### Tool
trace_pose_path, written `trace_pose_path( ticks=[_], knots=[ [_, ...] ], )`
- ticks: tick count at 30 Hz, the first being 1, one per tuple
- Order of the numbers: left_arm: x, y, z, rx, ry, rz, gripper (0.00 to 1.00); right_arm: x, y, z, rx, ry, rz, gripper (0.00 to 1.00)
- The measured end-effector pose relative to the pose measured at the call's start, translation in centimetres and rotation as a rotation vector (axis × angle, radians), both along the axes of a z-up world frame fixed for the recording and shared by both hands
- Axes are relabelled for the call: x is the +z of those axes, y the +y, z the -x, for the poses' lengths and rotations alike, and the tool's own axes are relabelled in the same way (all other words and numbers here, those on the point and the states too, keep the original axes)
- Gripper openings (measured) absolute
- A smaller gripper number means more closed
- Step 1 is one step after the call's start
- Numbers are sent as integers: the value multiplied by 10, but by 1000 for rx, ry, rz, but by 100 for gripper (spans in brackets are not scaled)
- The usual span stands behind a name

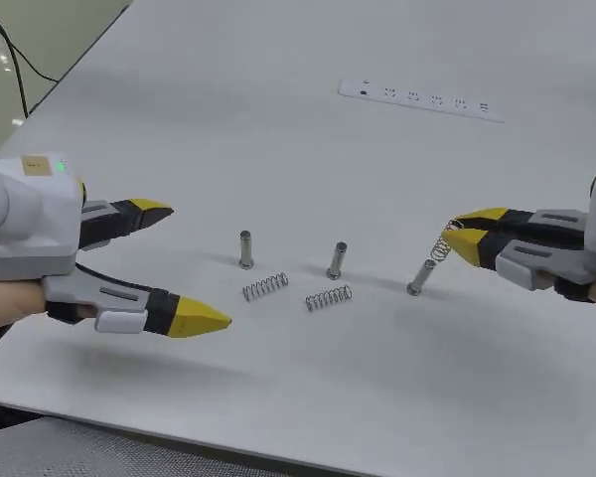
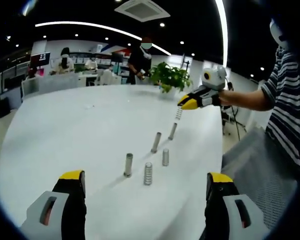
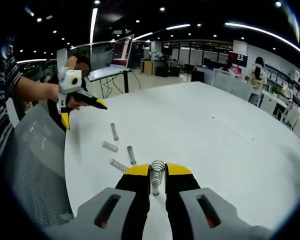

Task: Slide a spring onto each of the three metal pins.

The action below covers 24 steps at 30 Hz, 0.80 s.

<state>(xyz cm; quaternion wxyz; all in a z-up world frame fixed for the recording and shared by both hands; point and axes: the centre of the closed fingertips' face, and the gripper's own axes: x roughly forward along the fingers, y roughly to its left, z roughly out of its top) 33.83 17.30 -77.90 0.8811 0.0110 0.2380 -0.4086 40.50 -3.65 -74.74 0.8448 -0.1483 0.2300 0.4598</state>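
Note:
Three short metal pins stand on the white table: a left pin [image 1: 245, 249], a middle pin [image 1: 337, 260] and a right pin [image 1: 419, 276] that leans. My right gripper [image 1: 454, 234] is shut on a spring [image 1: 441, 245] [image 3: 157, 173], held just above the right pin's top. Two loose springs lie flat: one [image 1: 265, 287] by the left pin, another [image 1: 328, 297] in front of the middle pin. My left gripper [image 1: 189, 263] stands open to the left of the pins, nothing between its fingers. In the left gripper view the pins [image 2: 128, 164] sit ahead of the open jaws.
A white power strip [image 1: 420, 99] lies at the far side of the table. A black cable [image 1: 15, 60] hangs at the far left edge. The table's near edge runs just below the left gripper. People and desks stand in the background.

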Motion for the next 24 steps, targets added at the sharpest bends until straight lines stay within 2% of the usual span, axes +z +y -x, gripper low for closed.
trace_pose_path(
  ticks=[6, 17, 24],
  knots=[
    [0, 1, -1, 8, 1, 2, 98, -2, 0, -2, -5, -3, 5, 7],
    [1, 5, -1, 23, -2, 5, 98, -11, 0, -1, -14, 25, -1, 7],
    [0, 6, -1, 36, 3, 8, 98, -27, 1, 0, -11, 31, 30, 7]
  ],
)
